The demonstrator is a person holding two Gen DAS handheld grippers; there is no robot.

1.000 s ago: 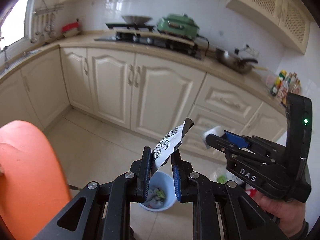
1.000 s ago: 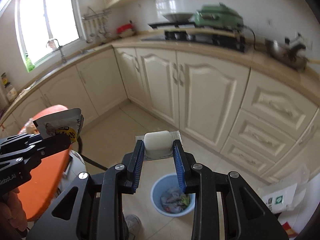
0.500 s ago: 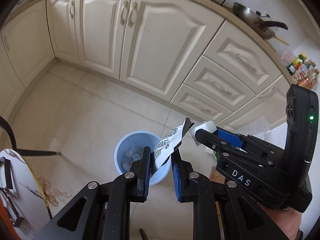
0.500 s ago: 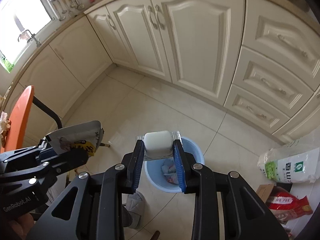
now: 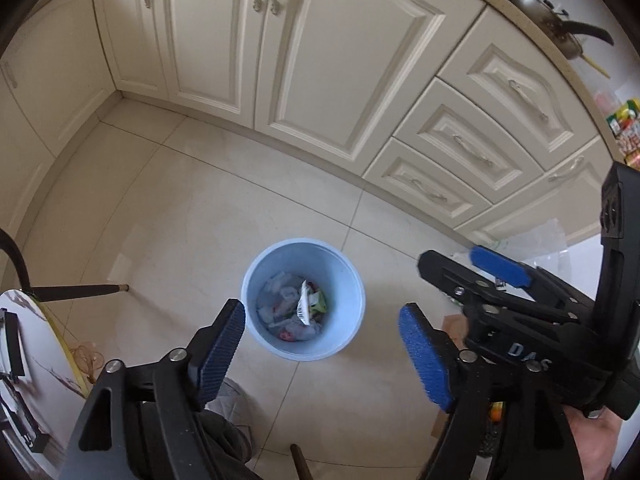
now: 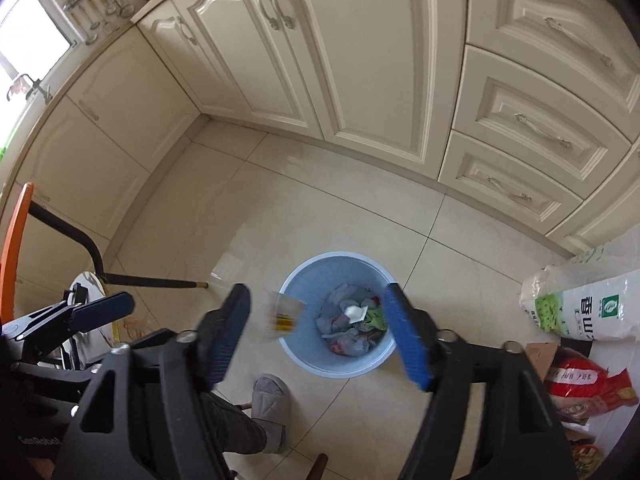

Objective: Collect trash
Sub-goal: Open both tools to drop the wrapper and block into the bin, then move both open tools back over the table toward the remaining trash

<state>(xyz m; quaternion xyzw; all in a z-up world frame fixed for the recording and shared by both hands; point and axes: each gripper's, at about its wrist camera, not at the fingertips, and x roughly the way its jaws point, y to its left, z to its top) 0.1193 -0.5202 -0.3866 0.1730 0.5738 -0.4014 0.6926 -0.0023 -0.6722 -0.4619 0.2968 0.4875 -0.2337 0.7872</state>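
A light blue trash bin (image 5: 352,320) stands on the tiled floor right below both grippers, with crumpled trash in it. My left gripper (image 5: 322,350) hangs above it, its jaws opening and nothing between them. A barcode wrapper (image 5: 306,306) is over the bin's inside, free of the pads. My right gripper (image 6: 318,336) is also above the bin (image 6: 296,360), jaws opening and empty. A white block (image 6: 354,312) lies among the trash. The same wrapper (image 6: 286,312) shows as a blur in the air at the bin's left rim. Each gripper appears in the other's view: right (image 5: 448,256), left (image 6: 92,316).
Cream cabinet doors (image 6: 360,60) and drawers (image 5: 472,152) line the far side. A chair leg (image 5: 76,290) and a round tabletop (image 5: 36,360) are at the left. Rice bags (image 6: 580,308) lie at the right. A person's grey slipper (image 6: 268,394) is near the bin.
Both grippers sank toward the bin and tilted down. Both opened: the wrapper left the left gripper and the white block left the right one, dropping at the bin.
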